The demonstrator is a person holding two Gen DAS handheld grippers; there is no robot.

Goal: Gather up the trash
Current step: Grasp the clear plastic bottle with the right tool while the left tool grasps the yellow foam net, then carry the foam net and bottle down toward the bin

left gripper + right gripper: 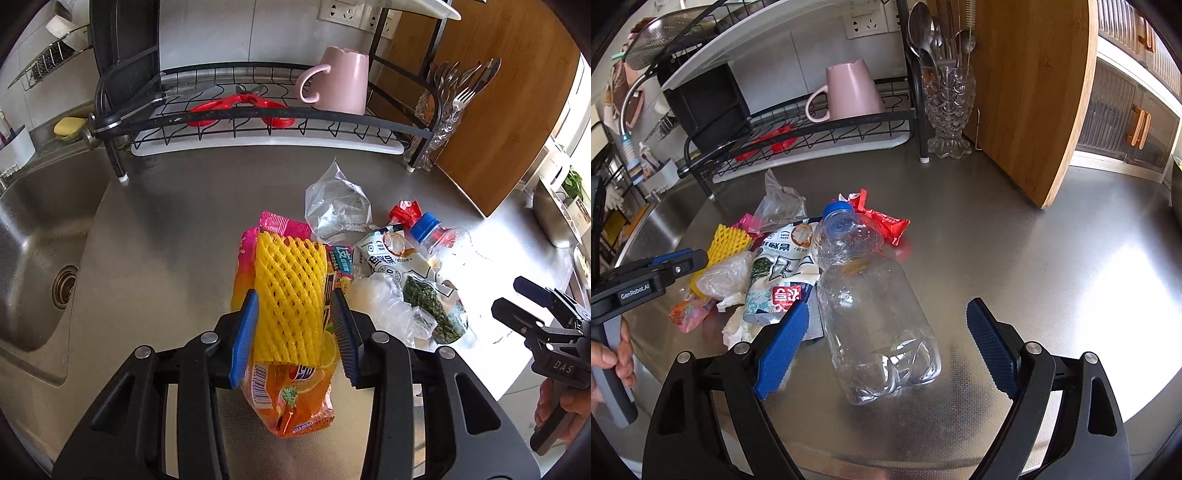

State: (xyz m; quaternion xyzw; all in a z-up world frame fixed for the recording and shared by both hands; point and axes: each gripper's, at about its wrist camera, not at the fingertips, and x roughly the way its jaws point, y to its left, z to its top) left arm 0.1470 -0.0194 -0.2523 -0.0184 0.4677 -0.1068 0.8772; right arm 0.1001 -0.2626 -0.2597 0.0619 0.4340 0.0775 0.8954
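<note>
A pile of trash lies on the steel counter (pixel 177 206). My left gripper (pixel 293 325) has its blue pads on both sides of a yellow foam fruit net (pixel 288 295); the right pad stands slightly off it. An orange snack wrapper (pixel 291 398) lies under the net. My right gripper (pixel 886 347) is open around the base of a clear plastic bottle (pixel 871 306) with a blue cap, lying on the counter. A white seaweed snack bag (pixel 779 273), a red wrapper (pixel 886 221) and clear plastic bags (pixel 779 203) lie beside it.
A black dish rack (pixel 258 118) with a pink mug (pixel 340 85) and red scissors (pixel 240 107) stands behind. The sink (pixel 40 258) is at the left. A wooden cutting board (pixel 1034 96) and a glass cutlery holder (pixel 947 107) stand at the right.
</note>
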